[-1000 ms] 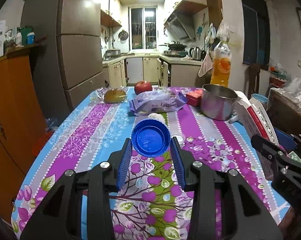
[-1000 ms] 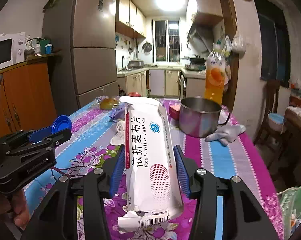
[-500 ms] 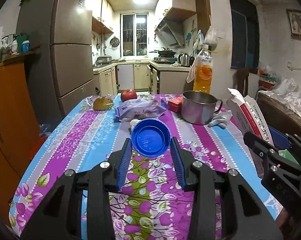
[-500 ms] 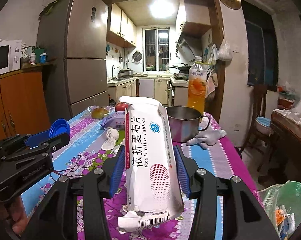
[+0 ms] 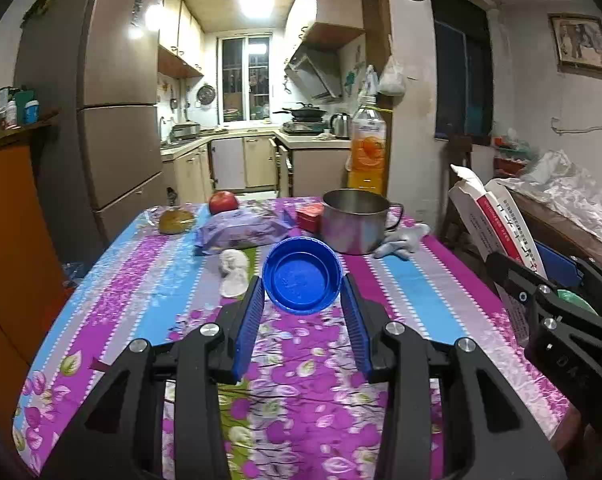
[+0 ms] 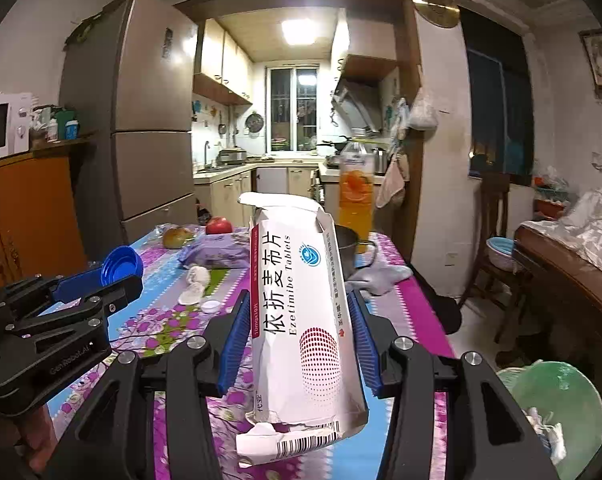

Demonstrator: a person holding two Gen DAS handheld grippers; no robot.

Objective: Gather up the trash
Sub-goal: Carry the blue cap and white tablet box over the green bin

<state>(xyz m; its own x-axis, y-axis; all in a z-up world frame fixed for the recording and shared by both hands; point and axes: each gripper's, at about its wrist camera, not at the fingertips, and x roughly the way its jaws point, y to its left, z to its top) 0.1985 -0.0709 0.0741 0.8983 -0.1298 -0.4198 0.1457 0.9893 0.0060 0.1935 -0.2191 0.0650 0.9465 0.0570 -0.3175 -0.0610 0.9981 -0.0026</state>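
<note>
My left gripper [image 5: 301,284] is shut on a blue plastic lid [image 5: 301,276], held above the near part of the table. The lid also shows in the right wrist view [image 6: 122,266]. My right gripper [image 6: 297,312] is shut on a torn white medicine box [image 6: 303,312] with red print, held off the table's right side; the box also shows in the left wrist view [image 5: 497,220]. A crumpled white tissue [image 5: 234,268] and a small white cap [image 6: 211,306] lie on the floral tablecloth [image 5: 149,280]. A green-lined trash bin [image 6: 557,396] sits low at the right.
At the table's far end are a steel pot [image 5: 355,220], a purple packet [image 5: 241,232], an apple [image 5: 223,202], a bun [image 5: 176,220], a red box [image 5: 309,214], an orange drink bottle [image 5: 368,152] and a grey glove [image 5: 405,236]. A wooden chair [image 6: 489,240] stands at the right.
Both grippers have pulled back and risen from the table, each with its object still held. More of the table and the trash bin have come into view.
</note>
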